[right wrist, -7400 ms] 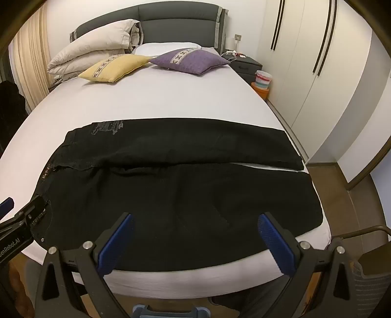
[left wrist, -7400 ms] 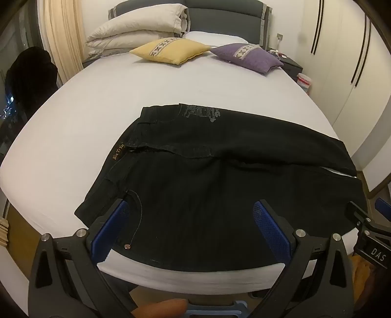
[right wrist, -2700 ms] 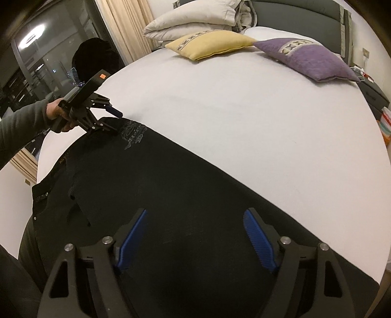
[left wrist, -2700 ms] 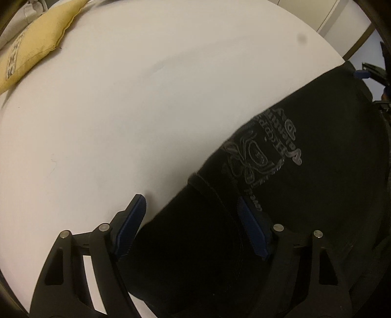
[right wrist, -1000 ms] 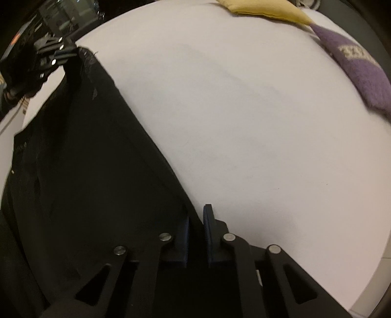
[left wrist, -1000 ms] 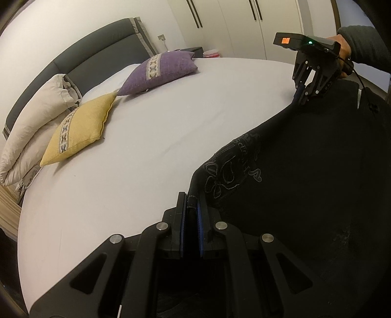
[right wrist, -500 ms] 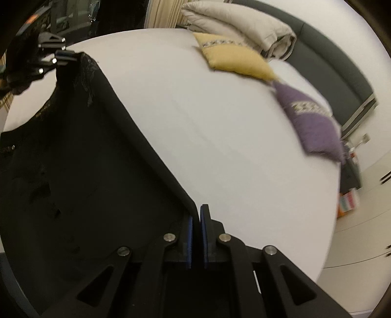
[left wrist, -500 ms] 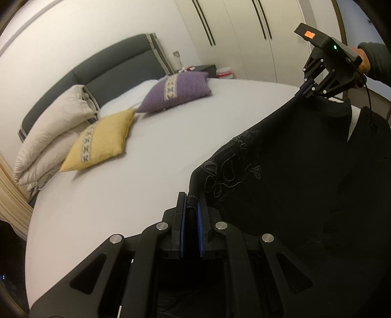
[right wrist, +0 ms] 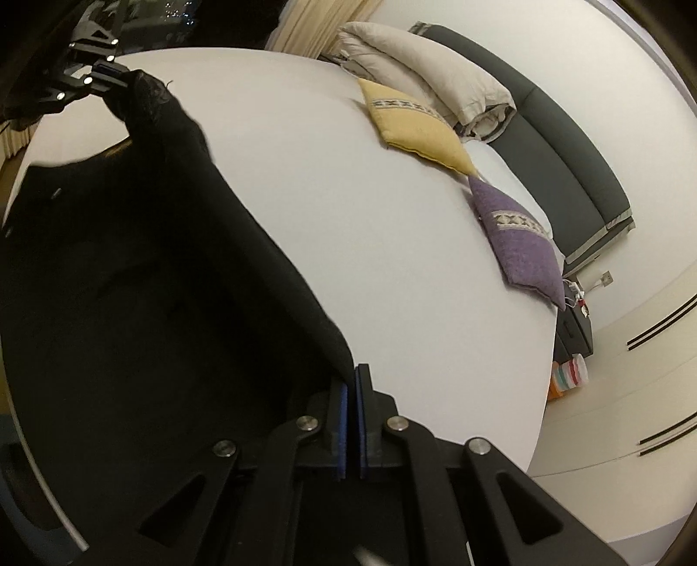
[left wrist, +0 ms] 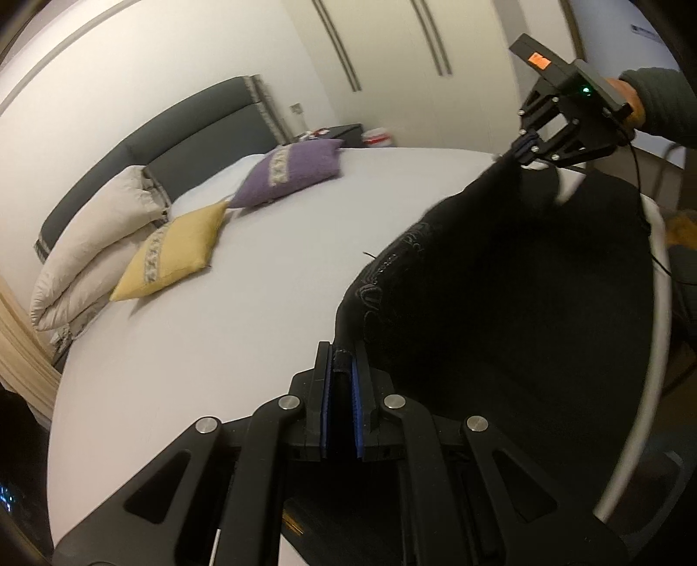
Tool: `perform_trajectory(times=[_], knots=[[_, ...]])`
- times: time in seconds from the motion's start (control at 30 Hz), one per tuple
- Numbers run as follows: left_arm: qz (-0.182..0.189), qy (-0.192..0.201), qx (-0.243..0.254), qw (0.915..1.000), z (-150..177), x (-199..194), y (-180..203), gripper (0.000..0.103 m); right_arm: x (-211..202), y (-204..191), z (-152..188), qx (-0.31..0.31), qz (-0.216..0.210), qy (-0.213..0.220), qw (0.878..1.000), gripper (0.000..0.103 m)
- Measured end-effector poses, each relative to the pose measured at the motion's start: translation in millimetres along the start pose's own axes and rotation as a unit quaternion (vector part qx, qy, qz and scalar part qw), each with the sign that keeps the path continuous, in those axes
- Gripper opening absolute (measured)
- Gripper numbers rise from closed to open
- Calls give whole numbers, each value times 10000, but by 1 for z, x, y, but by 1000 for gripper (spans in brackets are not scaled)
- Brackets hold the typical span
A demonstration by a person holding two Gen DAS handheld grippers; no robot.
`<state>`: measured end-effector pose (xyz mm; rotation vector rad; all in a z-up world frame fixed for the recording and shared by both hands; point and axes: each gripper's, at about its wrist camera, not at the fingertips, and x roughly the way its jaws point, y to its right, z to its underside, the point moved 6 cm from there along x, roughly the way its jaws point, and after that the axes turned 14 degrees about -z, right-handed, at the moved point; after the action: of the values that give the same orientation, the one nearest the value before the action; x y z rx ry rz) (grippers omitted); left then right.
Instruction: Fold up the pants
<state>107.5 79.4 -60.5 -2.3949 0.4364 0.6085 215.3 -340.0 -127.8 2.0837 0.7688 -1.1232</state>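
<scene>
Bedroom, white bed: black denim pants hung lifted over its near edge, stretched between my two grippers. My left gripper was clamped on one edge of the fabric; my right gripper pinched the other edge. Beyond, by the grey headboard: yellow cushion, purple cushion, stacked beige pillows.

bed: white | headboard: grey | wardrobe: white | curtain: beige
</scene>
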Motion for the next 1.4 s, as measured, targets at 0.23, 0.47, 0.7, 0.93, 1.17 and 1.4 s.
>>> perform_trajectory(times=[0.23,0.47,0.7,0.93,1.17,1.4], knots=[[244,-355,-122,9990,60,-49,57,7,-1,-74,54,144,-162,-157,9996,4],[328,-657,50,9973,114,-84,103,7,8,-136,82,-37,-140,-448,9989,4],[247,-767,329,9962,143,-106,128,7,8,-169,89,-289,117,-646,9974,4],[344,-885,441,9945,154,-116,135,7,10,-181,98,-284,173,-752,9966,4],[323,-966,384,9941,158,-115,130,7,7,-198,101,-445,270,-801,9954,4],[409,-1086,370,9925,154,-106,116,7,7,-212,98,-643,269,-851,9939,4]])
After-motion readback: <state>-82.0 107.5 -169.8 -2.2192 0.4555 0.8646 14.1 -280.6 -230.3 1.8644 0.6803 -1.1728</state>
